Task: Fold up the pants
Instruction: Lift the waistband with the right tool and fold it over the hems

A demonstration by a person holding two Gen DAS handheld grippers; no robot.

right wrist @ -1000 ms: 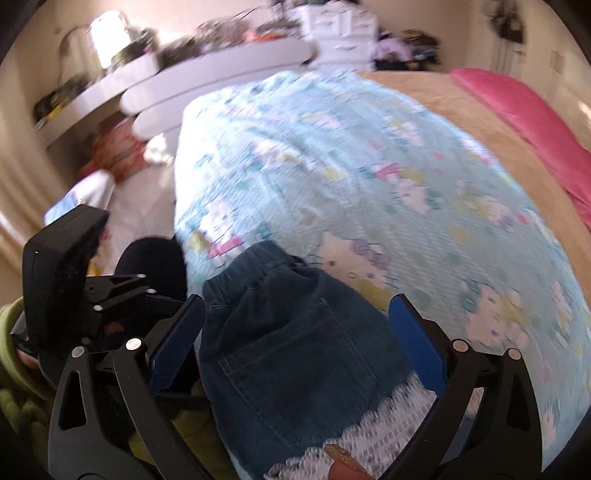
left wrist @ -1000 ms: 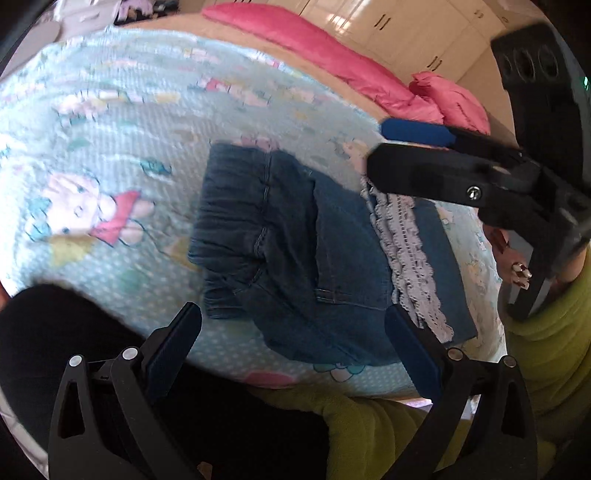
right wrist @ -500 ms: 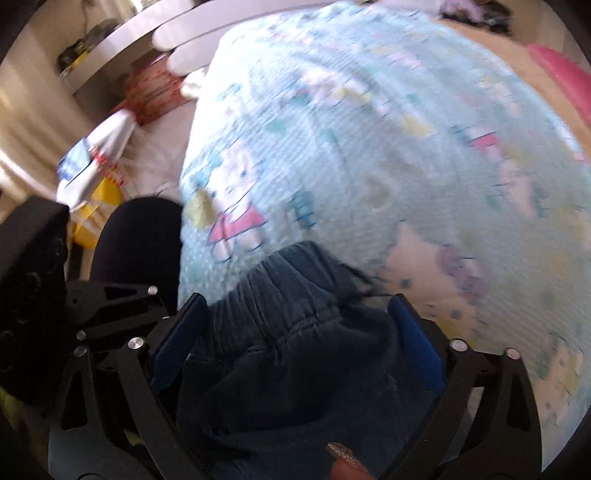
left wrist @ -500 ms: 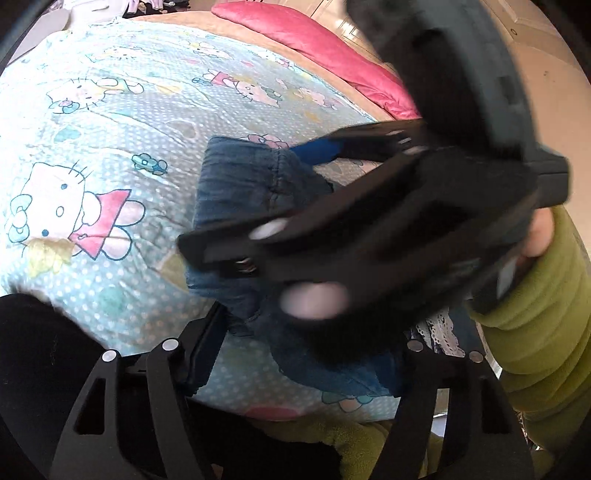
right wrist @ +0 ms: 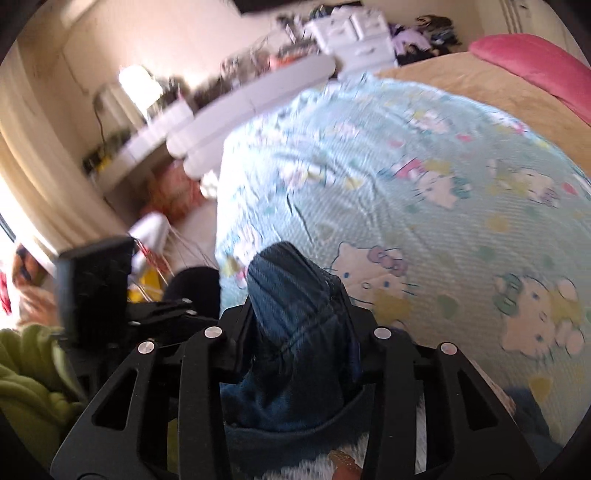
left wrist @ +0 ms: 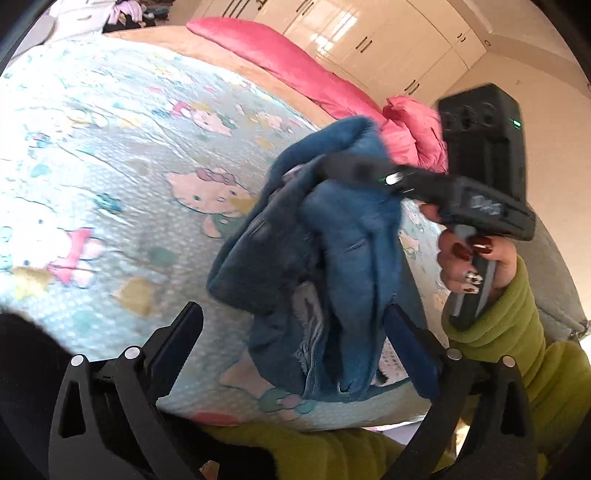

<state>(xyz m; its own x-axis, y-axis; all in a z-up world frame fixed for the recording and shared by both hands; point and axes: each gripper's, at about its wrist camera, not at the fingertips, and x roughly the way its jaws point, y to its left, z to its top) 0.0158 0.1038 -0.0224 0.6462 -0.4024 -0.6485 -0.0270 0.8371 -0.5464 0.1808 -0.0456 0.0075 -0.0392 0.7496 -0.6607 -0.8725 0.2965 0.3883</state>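
A big bed [left wrist: 92, 155] covered with a pale blue cartoon-cat quilt [right wrist: 424, 206] is spread out ahead of both tongs, so most of each view is taken up by it. A tan blanket [right wrist: 480, 81] is seen beyond the quilt, far ahead of the right gripper, and a pink duvet [left wrist: 295, 70] is bunched along the bed's far edge, behind the right tongs as seen from the left wrist. White wardrobe doors [left wrist: 362, 33] are lined up past that.

The denim pants [left wrist: 332, 258] are lifted off the quilt in a crumpled bunch, hanging down from the right gripper [left wrist: 332, 166], with the lower folds draped between the fingers of the left gripper [left wrist: 295, 339]. From the right wrist view the same pants [right wrist: 295, 295] are wedged right between the black fingers, so the right gripper [right wrist: 299, 328] is pressed together on a wad of denim, with a ribbed bit of fabric poking up past the tips. White lace trim [right wrist: 314, 465] is glimpsed under the gripper, near the bottom edge.

The left gripper's blue-padded fingers [left wrist: 184, 332] are spread wide, and nothing is pinched by them; the denim just hangs in the gap. The right tongs' handle is gripped by a hand [left wrist: 476, 258] with dark red nails in a green sleeve.
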